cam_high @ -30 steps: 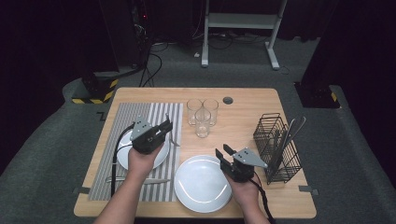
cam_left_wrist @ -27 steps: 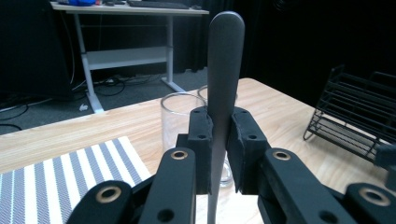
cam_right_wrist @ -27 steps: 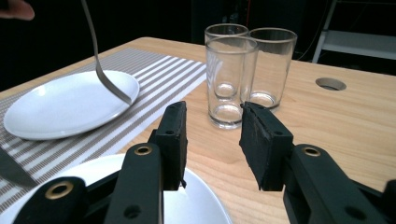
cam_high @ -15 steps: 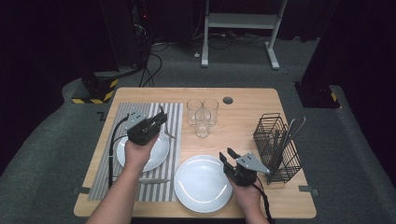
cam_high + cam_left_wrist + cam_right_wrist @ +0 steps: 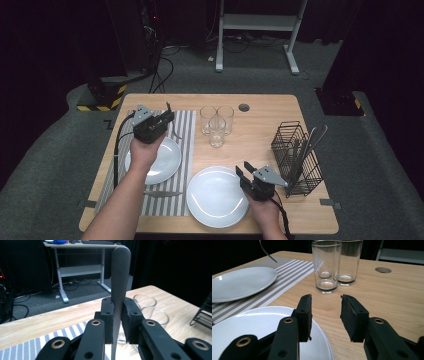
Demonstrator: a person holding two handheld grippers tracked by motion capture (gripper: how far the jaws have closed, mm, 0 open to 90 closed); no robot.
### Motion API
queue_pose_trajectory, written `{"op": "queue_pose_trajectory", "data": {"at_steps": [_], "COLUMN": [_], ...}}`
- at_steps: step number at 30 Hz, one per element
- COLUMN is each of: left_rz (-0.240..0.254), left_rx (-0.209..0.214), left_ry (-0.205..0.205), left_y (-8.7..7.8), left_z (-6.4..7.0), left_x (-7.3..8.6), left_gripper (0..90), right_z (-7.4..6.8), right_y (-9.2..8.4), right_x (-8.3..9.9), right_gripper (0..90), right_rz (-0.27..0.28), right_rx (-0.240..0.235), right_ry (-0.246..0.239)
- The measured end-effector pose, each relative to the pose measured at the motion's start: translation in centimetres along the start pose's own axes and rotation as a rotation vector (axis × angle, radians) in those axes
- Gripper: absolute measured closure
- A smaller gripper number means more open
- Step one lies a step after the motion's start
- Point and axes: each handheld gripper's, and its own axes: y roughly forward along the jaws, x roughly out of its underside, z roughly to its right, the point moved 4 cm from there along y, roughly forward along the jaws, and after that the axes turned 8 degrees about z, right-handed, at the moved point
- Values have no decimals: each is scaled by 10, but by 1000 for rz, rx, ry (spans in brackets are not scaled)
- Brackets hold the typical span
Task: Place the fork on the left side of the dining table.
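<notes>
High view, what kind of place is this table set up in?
Probably a lab or workshop staged for table setting, not a home dining room: the wooden table stands on grey carpet beside a desk frame with loose cables, and a yellow-and-black striped base sits nearby.

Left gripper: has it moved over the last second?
Yes. The left gripper, shut on a piece of cutlery, has gone away from the person, off the small plate toward the far edge of the striped placemat.

The left gripper (image 5: 167,114), clamped on a fork (image 5: 120,285), has moved toward the upper left of the high view, off the small plate (image 5: 165,162). The right gripper (image 5: 243,170) has sunk slightly toward the bottom.
</notes>
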Motion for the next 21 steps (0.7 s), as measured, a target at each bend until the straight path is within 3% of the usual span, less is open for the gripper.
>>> {"op": "queue_pose_trajectory", "data": {"at_steps": [8,21], "left_rz": [0,-9], "left_rx": [-27,-59], "left_ry": [-32,-57], "left_y": [8,26], "left_z": [-19,-32], "left_x": [1,3], "left_gripper": [798,798], "right_z": [-1,0], "right_y": [-1,-2], "right_x": [2,2], "right_gripper": [612,619], "right_rz": [-7,-8], "right_rx": [-5,-12], "right_ry": [-4,5]}}
